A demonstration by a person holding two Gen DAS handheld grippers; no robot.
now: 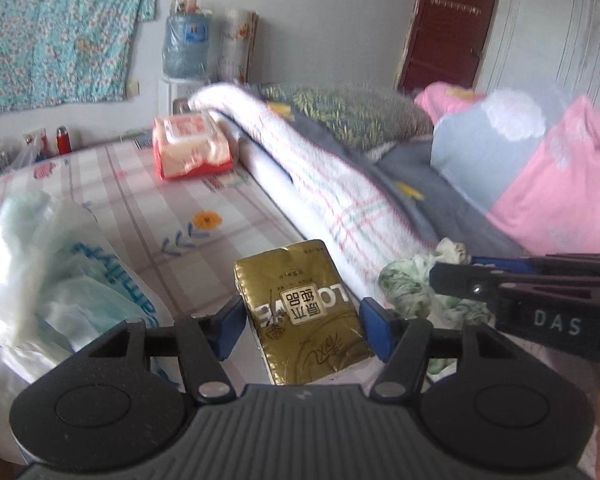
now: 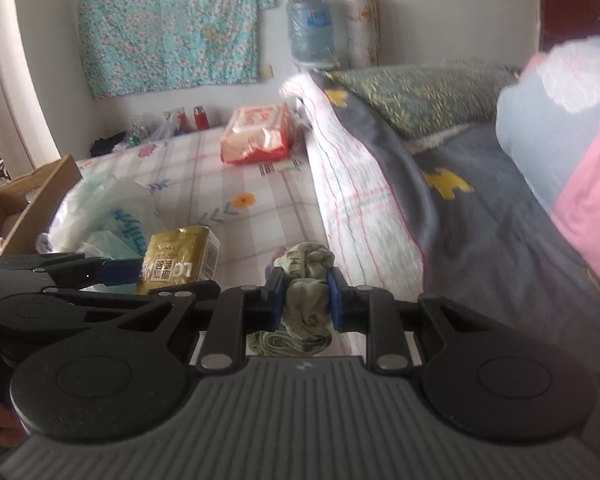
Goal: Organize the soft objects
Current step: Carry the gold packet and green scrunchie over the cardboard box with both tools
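Above a bed (image 1: pixel 112 184), the left gripper (image 1: pixel 300 320) clasps a gold tissue pack (image 1: pixel 304 308) between half-spread jaws while the right gripper (image 2: pixel 306 300), jaws squeezed nearly shut, pinches a bunched green cloth (image 2: pixel 306 288). The slick pack could slip out if the hold is light, as it appears. Farther off lie a red-and-white pack (image 1: pixel 192 146) and piled quilts (image 1: pixel 380 168).
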